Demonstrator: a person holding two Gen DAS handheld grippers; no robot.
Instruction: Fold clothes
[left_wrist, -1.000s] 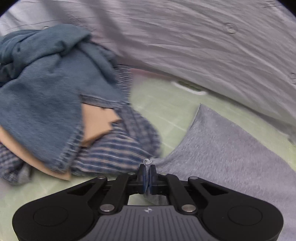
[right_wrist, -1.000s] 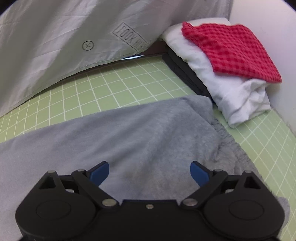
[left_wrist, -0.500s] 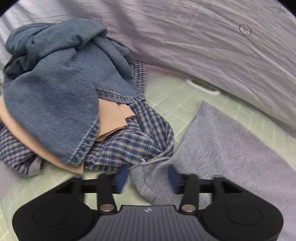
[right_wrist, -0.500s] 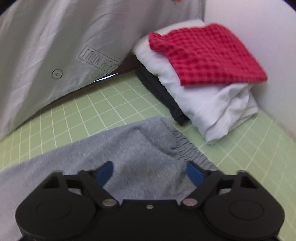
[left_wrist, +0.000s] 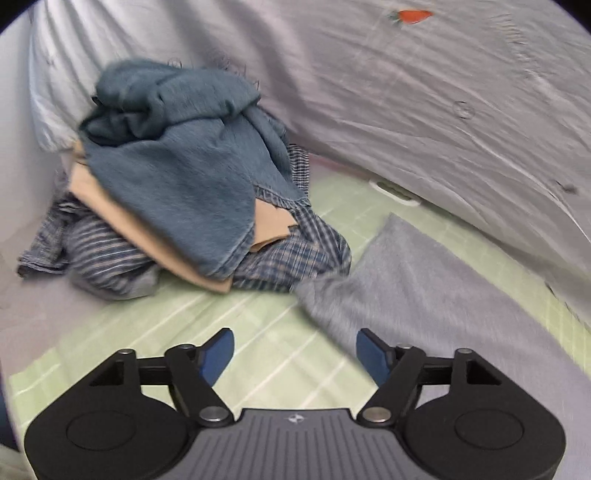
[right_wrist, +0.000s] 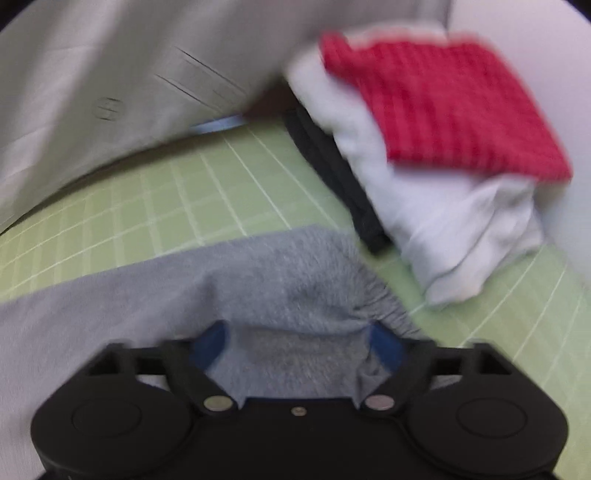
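Evidently the grey garment (left_wrist: 424, 295) lies spread flat on the green gridded mat (left_wrist: 258, 332) so it can be folded, between the unsorted heap of denim and plaid clothes (left_wrist: 177, 192) and the folded stack topped by a red checked cloth (right_wrist: 443, 107). Left hand-held gripper (left_wrist: 295, 354) is opening over bare mat beside the garment's edge, nothing between its jaws. Right hand-held gripper (right_wrist: 295, 343) is also spreading, straddling the gathered end unpinched, probably ready for a fresh grasp.

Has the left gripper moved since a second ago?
Yes. The left gripper has pulled back from the denim pile, its jaws opening and off the grey garment.
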